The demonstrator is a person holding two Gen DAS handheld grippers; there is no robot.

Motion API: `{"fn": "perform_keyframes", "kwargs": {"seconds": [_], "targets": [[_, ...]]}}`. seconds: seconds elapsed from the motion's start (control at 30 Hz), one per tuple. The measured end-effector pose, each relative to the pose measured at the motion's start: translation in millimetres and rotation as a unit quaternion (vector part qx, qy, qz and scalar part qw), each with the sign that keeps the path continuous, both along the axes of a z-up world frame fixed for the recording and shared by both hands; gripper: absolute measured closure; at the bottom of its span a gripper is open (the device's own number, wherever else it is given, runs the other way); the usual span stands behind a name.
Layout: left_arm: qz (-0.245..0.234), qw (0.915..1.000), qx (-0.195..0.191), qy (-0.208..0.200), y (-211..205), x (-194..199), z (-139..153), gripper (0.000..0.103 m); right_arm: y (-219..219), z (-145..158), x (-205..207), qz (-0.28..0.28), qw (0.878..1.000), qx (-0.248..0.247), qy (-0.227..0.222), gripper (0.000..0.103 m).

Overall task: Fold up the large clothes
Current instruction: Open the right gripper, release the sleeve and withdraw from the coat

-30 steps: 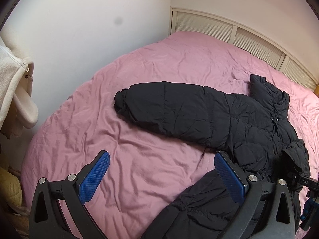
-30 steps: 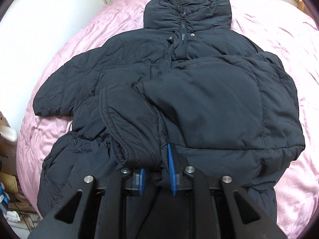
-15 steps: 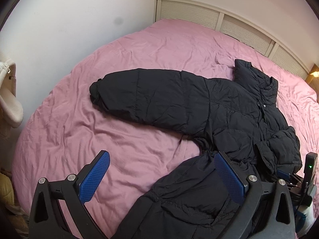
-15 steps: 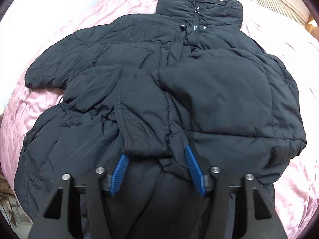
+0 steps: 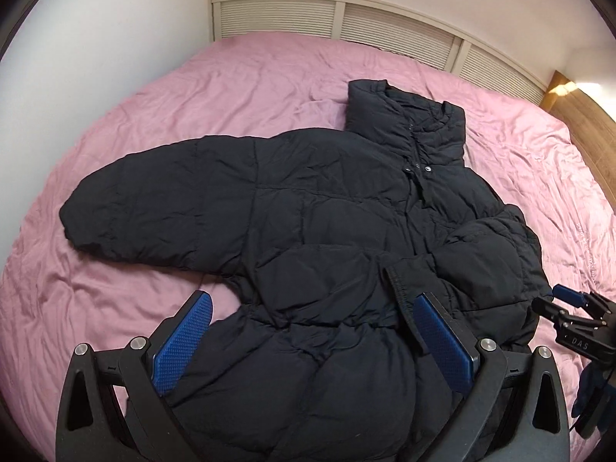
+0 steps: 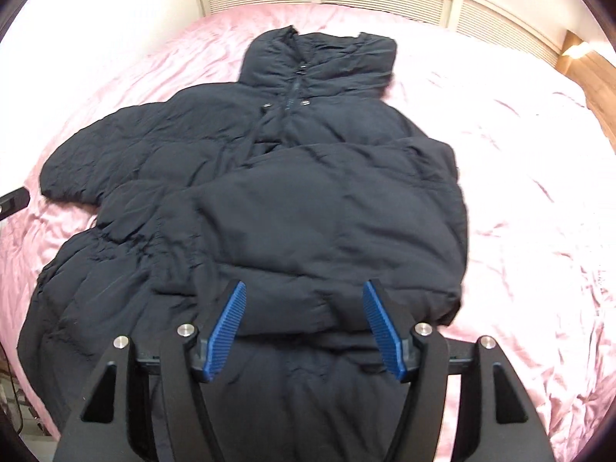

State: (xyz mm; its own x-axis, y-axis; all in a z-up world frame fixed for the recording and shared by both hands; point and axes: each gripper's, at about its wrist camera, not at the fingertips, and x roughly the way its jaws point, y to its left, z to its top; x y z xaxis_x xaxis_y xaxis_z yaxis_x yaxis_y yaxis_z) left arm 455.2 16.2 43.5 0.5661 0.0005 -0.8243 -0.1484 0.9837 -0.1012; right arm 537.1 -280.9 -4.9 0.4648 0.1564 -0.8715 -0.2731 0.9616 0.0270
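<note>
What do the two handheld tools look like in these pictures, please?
Both the left tool and the right tool have black angular frames with triangular cut-outs and silver round bolts. Their fingers carry bright blue textured pads. The right tool's frame carries white "DAS" lettering, seen from the left camera.

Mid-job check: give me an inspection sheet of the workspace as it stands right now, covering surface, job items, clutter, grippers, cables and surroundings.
Surface: pink bedsheet, wrinkled, covers the whole bed.
Job's things: black puffer jacket lies front up, collar toward the headboard; one sleeve is folded across the body, the other sleeve is spread out on the sheet.
Clutter: nothing seen on the bed.
Grippers: left gripper open, above the jacket's lower part; right gripper open, holding nothing, at the folded sleeve's edge.
Cables: thin dark cable at the bed's edge, origin unclear.
Surroundings: slatted white headboard, white wall, wooden panel to one side.
</note>
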Motion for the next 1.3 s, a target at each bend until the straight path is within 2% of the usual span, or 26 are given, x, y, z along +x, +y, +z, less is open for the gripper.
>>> {"fn": "perform_keyframes", "kwargs": {"seconds": [0.13, 0.3, 0.47, 0.57, 0.67, 0.77, 0.9, 1.0, 1.07, 1.17, 1.3], "targets": [[-0.022, 0.9997, 0.0, 0.009, -51.6, 27.4, -24.6, 0.001, -27.8, -15.2, 25.6, -0.02, 1.0, -0.01, 0.006, 0.041], [-0.041, 0.9987, 0.021, 0.023, -100.5, 58.4, -60.4, 0.001, -34.0, -47.6, 35.8, -0.005, 0.999, -0.012, 0.032, 0.041], [-0.029, 0.9959, 0.045, 0.072, -113.5, 80.8, -111.4, 0.001, -31.2, -68.8, 39.1, 0.002, 0.999, -0.001, 0.039, 0.039], [-0.023, 0.994, 0.042, 0.098, -109.5, 81.4, -136.3, 0.001, -32.4, -81.9, 38.6, 0.006, 0.999, 0.009, 0.049, 0.038], [-0.025, 0.9935, 0.045, 0.101, -110.1, 79.9, -136.1, 0.001, -31.6, -86.2, 42.5, 0.017, 0.998, 0.006, 0.057, 0.038], [-0.021, 0.9945, 0.04, 0.094, -108.1, 78.7, -121.7, 0.001, -32.4, -74.5, 44.6, 0.024, 0.998, 0.003, 0.058, 0.038], [-0.005, 0.9979, 0.037, 0.054, -102.5, 82.4, -89.1, 0.001, -36.7, -40.6, 49.8, 0.025, 0.999, 0.014, 0.017, 0.038], [0.004, 0.9985, 0.035, 0.042, -100.8, 95.9, -82.8, 0.001, -39.5, -28.4, 70.1, 0.01, 1.0, 0.018, 0.003, 0.038], [0.009, 0.9978, 0.043, 0.049, -99.4, 111.2, -89.8, 0.001, -41.5, -33.1, 84.8, -0.006, 1.0, 0.021, 0.008, 0.038], [0.004, 0.9928, 0.083, 0.086, -105.6, 124.9, -115.8, 0.001, -40.6, -56.8, 103.0, -0.02, 0.999, 0.021, 0.04, 0.037], [-0.005, 0.992, 0.09, 0.089, -105.4, 124.5, -129.1, 0.001, -32.4, -82.7, 106.3, -0.024, 0.997, 0.007, 0.067, 0.031]]}}
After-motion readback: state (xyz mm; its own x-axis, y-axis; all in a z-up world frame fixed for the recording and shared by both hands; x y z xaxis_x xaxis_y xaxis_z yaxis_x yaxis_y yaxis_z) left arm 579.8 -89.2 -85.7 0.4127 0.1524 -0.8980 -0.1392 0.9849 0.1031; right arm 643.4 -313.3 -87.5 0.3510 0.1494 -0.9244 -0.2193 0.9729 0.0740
